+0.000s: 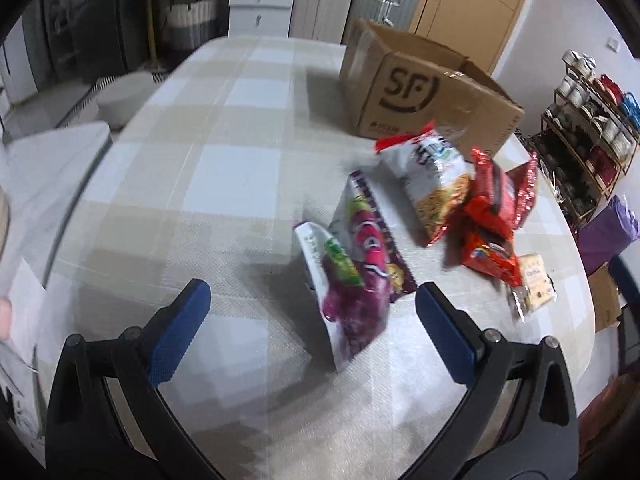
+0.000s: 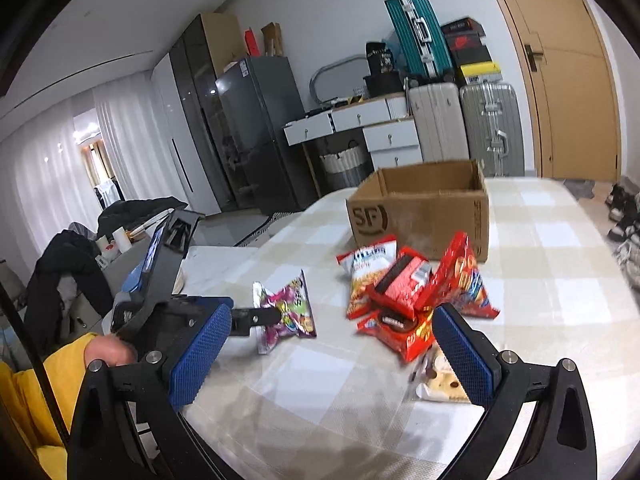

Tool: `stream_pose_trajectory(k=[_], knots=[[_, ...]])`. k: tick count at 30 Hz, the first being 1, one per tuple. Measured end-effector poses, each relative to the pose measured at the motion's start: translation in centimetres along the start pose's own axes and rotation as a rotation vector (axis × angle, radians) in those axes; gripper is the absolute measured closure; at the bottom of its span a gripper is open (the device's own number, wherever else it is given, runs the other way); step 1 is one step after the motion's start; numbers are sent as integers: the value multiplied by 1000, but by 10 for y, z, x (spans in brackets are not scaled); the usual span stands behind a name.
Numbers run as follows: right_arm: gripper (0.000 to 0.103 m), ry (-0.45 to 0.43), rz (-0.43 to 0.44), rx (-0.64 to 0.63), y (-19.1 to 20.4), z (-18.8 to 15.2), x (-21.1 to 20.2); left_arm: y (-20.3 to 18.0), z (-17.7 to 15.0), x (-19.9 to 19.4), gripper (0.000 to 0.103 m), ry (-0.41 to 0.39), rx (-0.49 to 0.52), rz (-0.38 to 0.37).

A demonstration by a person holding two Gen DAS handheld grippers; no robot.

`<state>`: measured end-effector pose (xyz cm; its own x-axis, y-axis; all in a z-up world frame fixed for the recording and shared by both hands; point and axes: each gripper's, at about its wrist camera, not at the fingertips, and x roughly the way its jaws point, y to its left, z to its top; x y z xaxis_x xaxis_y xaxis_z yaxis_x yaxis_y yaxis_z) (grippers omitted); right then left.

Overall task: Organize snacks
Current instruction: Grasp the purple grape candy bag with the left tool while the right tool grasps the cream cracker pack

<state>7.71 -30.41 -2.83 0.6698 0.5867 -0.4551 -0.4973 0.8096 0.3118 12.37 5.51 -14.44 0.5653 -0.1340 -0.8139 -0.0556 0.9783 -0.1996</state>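
Observation:
Two purple snack bags lie just ahead of my left gripper, which stands open with nothing between its blue pads. Behind them sit a white noodle-snack bag, red packs and a pale cracker pack. An open cardboard box marked SF stands at the back. In the right wrist view my right gripper is open above the table, near the red packs and the cracker pack. The left gripper's finger reaches the purple bags. The box is behind.
The checked tablecloth is bare on the left and in the near middle. A shelf of cups stands off the table's right side. Suitcases, a drawer unit and a door line the far wall. A yellow sleeve is at the lower left.

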Motion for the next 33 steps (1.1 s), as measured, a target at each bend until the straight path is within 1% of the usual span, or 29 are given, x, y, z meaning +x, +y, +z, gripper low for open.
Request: stream_pose_trajectory(k=[3,5,7,8,10,13,17,18,20,21,22,23,26,30,33], knots=[[1,51,27,50,-12,-10,15,6,2,14,1,19,-24,-30],[1,84,44,78,-19,-17,28,7,2,24,3,31,-19,-21],[1,94,48,86,-21,-21,35,4,5,31,4,27,-2,-12],[1,97,51,91,-23,-23,39,4,5,33,6,24,8,-18],[1,100,52,98,-26,-25,44,1,7,37,7,20,24,-24],[1,116,23,107,-33,-25,51,-3,10,43,7,9,55,-36],[1,118,-24,124,-47,-25,50,-7,10,46,9,-1,90,-29],[1,120,-36,125,-48,-24,49,-8,8,43,11,-2,98,-27],[1,127,-72,126,-55,-24,48,-10,8,41,27,-9,111,-35],[1,132,-83,126,-57,-24,49,-10,9,41,31,-9,112,-40],[1,138,-103,124,-60,-23,49,-9,10,40,43,-5,110,-57],[1,144,-121,121,-61,-23,50,-8,10,39,50,0,104,-71],[1,158,-174,113,-65,-24,52,-3,10,35,56,7,89,-110],[1,193,-254,113,-71,-27,58,0,6,32,58,5,84,-127],[1,235,-292,117,-76,-31,63,-2,2,28,58,-1,93,-123]])
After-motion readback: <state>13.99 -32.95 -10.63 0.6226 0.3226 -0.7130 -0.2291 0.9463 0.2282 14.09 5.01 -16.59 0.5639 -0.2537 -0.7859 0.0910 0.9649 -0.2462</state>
